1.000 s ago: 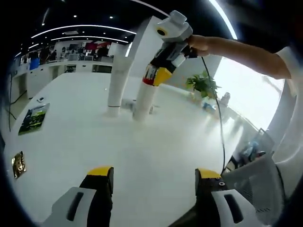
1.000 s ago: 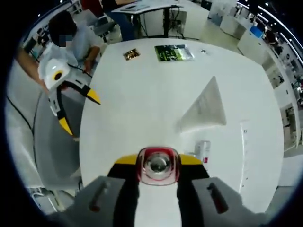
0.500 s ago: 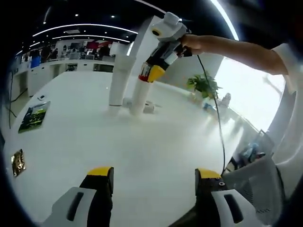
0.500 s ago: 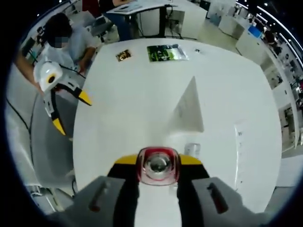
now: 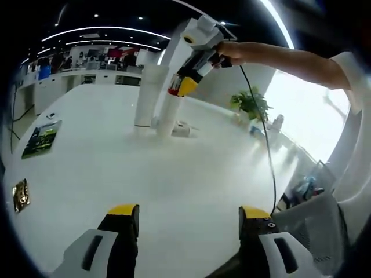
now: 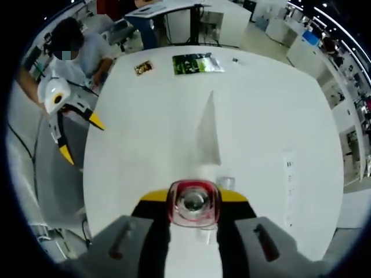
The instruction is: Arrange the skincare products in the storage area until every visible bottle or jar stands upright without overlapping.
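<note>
We work over a white table (image 5: 174,179). On its far side, in the left gripper view, two tall white bottles stand upright just beside each other. The plain one (image 5: 145,95) stands free. The red-capped one (image 5: 165,116) is pinched at its cap by the right gripper (image 5: 181,88) from above, and we cannot tell whether its foot rests on the table or hangs just clear. A small jar (image 5: 181,128) lies on its side near their feet, still to be stood up.

The left gripper (image 5: 189,211) hangs over the near edge, jaws spread wide, holding nothing.

We judge the held bottle light but top-heavy in this grip: a tall, stiff, smooth body swinging from a cap hold, so it should go down slowly. The jar looks hard and slick, and is best taken across its sides.
</note>
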Available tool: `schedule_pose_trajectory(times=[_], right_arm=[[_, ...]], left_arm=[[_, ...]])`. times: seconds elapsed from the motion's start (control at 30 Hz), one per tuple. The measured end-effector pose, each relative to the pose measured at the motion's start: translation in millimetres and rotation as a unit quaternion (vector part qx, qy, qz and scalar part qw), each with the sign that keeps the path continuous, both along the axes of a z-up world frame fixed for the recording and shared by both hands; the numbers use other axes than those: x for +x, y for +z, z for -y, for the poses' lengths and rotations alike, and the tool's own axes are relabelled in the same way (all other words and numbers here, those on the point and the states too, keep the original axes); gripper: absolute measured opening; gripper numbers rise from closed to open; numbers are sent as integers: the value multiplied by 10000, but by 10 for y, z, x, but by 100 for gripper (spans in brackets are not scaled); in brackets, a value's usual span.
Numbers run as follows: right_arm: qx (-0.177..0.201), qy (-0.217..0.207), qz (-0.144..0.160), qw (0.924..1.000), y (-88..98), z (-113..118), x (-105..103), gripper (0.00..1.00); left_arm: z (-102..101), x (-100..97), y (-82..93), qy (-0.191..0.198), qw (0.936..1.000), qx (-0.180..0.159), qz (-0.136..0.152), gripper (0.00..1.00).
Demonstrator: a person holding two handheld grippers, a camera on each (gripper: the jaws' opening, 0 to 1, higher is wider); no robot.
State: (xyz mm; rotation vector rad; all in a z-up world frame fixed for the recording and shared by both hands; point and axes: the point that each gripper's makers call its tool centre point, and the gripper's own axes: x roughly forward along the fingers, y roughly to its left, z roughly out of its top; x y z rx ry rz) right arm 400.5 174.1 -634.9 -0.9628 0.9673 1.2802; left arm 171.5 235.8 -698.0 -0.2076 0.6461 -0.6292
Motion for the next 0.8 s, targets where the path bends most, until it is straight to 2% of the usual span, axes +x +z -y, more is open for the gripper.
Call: schedule_pose_trajectory(times=[0.6,0.8], right_arm=[[-4,128,41,9999,-18,-66,86,29],[-75,222,-2,9997,-111,-49,112,29]], left_arm=[[-12,2,-44,28,10000,10,-66,72],[-14,3,-36,33,10000,17,-64,71]])
